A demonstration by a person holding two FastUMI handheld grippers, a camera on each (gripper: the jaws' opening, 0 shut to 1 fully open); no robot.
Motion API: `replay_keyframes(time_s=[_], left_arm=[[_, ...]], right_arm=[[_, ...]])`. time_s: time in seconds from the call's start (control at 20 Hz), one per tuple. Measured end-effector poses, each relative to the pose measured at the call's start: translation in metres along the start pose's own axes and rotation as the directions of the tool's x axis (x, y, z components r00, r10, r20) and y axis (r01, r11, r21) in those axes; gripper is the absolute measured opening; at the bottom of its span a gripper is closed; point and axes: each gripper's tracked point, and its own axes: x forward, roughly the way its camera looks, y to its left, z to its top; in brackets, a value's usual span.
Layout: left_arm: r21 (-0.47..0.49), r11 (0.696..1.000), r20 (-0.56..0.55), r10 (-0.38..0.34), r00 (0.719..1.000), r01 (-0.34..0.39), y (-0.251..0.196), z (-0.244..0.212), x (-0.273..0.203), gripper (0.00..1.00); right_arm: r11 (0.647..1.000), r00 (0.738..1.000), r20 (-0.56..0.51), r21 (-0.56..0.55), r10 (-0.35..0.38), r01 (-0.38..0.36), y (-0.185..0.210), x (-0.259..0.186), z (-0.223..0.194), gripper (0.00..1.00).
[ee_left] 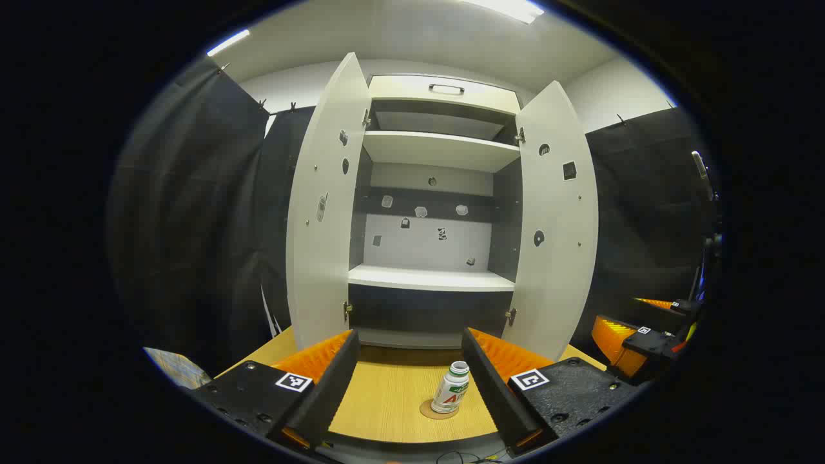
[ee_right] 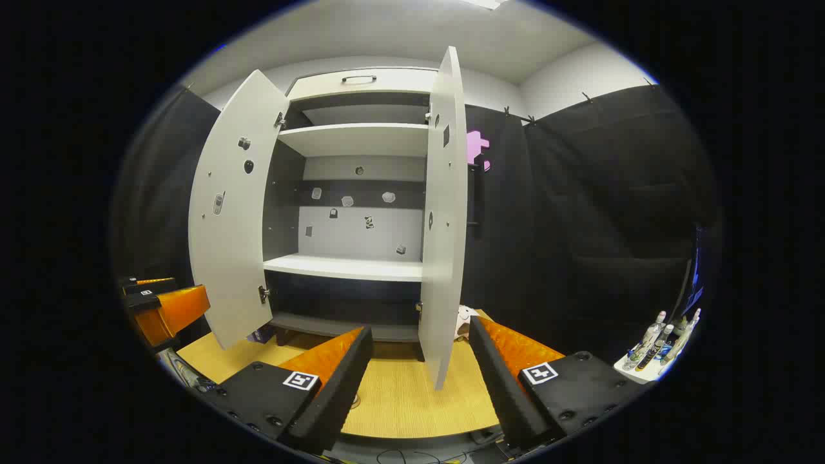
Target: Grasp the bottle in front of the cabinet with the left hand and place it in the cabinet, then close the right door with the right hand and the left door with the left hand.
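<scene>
Bottle waiting, both grippers wide and empty

The bottle [ee_left: 450, 389] stood upright on a coaster before the open cabinet [ee_left: 430, 277], between the left gripper [ee_left: 408, 380] fingers, untouched. The right gripper [ee_right: 419, 377] gaped too. Likely light, smooth plastic; best pinched mid-body, below the cap.

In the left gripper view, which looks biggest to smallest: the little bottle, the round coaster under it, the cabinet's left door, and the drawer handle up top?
1. Left door, by far the largest.
2. Bottle.
3. Drawer handle and coaster look about alike; the handle is farther from the camera and the bottle covers part of the coaster, so I won't rank them.
</scene>
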Motion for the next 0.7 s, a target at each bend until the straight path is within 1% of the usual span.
replay_keyframes(time_s=[0.25,0.5,0.7], left_arm=[[-0.004,1.000,-0.001,0.010,1.000,-0.010,0.004,-0.001,-0.005,0.97],[0.012,1.000,0.011,0.018,1.000,-0.018,0.007,0.002,-0.011,0.96],[0.006,1.000,0.008,0.024,1.000,-0.024,0.006,0.002,-0.014,0.96]], right_arm=[[1.000,1.000,0.004,-0.001,-0.007,0.007,-0.001,-0.003,0.001,0.99],[1.000,1.000,0.002,0.004,-0.001,0.001,0.000,-0.005,0.000,0.99],[1.000,1.000,0.003,-0.014,-0.003,0.003,-0.001,-0.007,-0.002,0.99]])
